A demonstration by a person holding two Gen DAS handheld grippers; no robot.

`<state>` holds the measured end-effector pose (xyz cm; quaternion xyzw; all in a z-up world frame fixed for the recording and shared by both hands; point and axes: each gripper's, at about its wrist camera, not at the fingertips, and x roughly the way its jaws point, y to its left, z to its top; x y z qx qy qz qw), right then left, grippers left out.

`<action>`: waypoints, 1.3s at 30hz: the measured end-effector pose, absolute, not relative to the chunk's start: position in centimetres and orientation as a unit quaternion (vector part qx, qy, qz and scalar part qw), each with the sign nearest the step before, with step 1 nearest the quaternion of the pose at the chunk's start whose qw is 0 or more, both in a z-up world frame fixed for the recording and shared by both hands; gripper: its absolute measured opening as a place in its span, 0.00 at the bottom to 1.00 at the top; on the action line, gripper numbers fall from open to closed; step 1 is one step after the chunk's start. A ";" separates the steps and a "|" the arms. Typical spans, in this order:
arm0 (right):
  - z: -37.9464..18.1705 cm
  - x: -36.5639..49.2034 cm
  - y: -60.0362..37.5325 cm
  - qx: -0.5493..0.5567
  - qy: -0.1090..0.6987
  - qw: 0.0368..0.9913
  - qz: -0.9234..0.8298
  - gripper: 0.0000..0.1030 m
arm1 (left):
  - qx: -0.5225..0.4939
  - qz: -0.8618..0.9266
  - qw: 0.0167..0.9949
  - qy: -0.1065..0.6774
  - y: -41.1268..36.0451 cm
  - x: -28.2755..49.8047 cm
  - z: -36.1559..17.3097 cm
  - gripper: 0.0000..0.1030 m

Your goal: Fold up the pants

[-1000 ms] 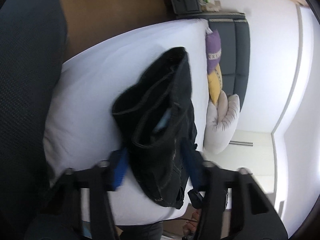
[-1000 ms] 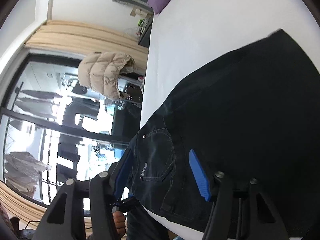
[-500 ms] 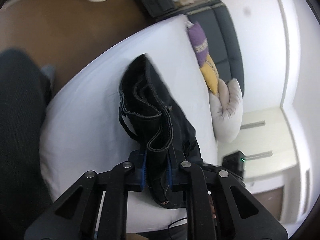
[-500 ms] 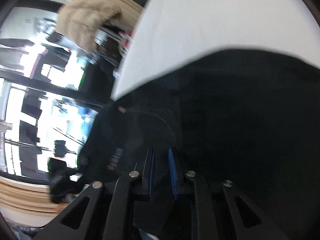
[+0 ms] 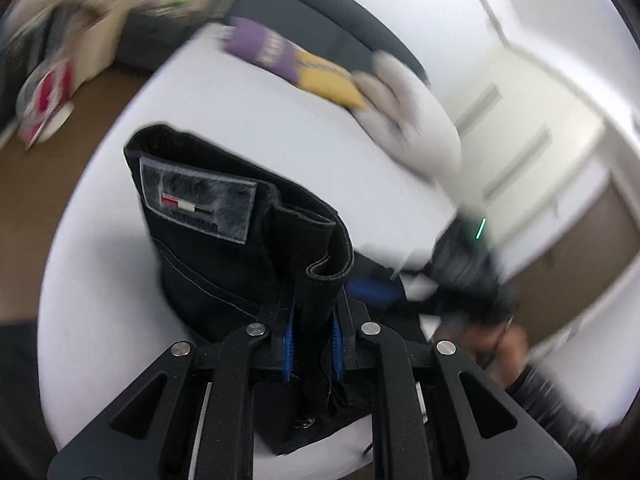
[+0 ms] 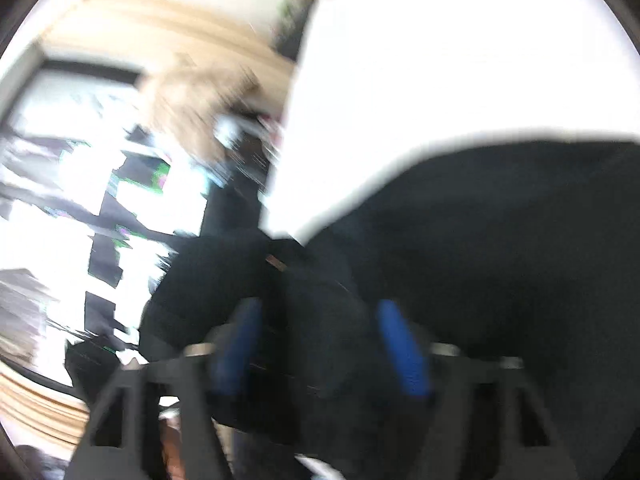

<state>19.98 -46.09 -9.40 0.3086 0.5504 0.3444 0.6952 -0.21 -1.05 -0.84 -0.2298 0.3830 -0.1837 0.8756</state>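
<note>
Pants (image 5: 224, 248), black denim, bunched on white bed (image 5: 100, 300). Left hand-held gripper (image 5: 314, 336) clamped on waistband fold, blue pads (image 5: 289, 334) pressing cloth both sides; grey brand patch (image 5: 198, 202) ahead of it, to left. Right hand-held gripper (image 6: 320, 340) jaws just been opening, now spread wide, blue pads (image 6: 402, 346) apart, dark fabric between and below them, not pinched. Pillows (image 5: 320, 68) far beyond left hand-held gripper. Right view blurred.
</note>
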 end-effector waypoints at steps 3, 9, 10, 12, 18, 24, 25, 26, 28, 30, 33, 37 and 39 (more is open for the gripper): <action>-6.6 20.4 -47.8 0.317 0.536 0.680 0.387 0.91 | -0.161 -0.217 0.876 0.399 -6.4 0.5 -1.5 0.12; -5.8 19.7 -47.5 0.258 0.560 0.673 0.408 0.91 | -0.051 -0.262 0.869 0.416 -13.7 -0.5 -3.3 0.12; -6.1 19.5 -47.2 0.252 0.566 0.671 0.408 0.91 | -0.044 -0.264 0.868 0.418 -14.3 -0.7 -3.5 0.12; -6.9 19.2 -47.1 0.237 0.576 0.675 0.397 0.88 | -0.025 -0.266 0.868 0.419 -15.7 0.2 -3.8 0.12; -8.4 20.6 -48.6 0.231 0.598 0.675 0.364 0.22 | 0.006 -0.282 0.863 0.419 -18.4 0.2 -4.9 0.12; -7.7 19.7 -52.0 0.220 0.587 0.703 0.336 0.16 | 0.022 -0.319 0.848 0.423 -22.3 1.1 -5.6 0.12; -7.7 19.6 -52.9 0.222 0.587 0.706 0.329 0.16 | 0.026 -0.327 0.844 0.424 -23.5 1.3 -5.7 0.12; -7.8 19.7 -53.7 0.224 0.587 0.708 0.322 0.16 | 0.030 -0.334 0.841 0.424 -24.4 1.5 -5.8 0.12; -7.9 19.9 -55.4 0.228 0.588 0.712 0.309 0.15 | 0.039 -0.349 0.835 0.423 -26.6 2.0 -6.0 0.12; -8.2 20.1 -57.2 0.235 0.588 0.714 0.298 0.15 | 0.045 -0.358 0.831 0.424 -28.5 2.4 -6.3 0.12; -8.8 20.4 -59.2 0.243 0.587 0.716 0.288 0.15 | 0.052 -0.366 0.823 0.432 -31.7 3.5 -6.6 0.12; -9.6 20.5 -60.7 0.256 0.584 0.718 0.278 0.15 | 0.064 -0.373 0.816 0.436 -33.6 4.3 -7.5 0.12; -10.2 20.5 -61.3 0.263 0.585 0.716 0.276 0.15 | 0.066 -0.374 0.813 0.441 -33.6 4.5 -8.0 0.12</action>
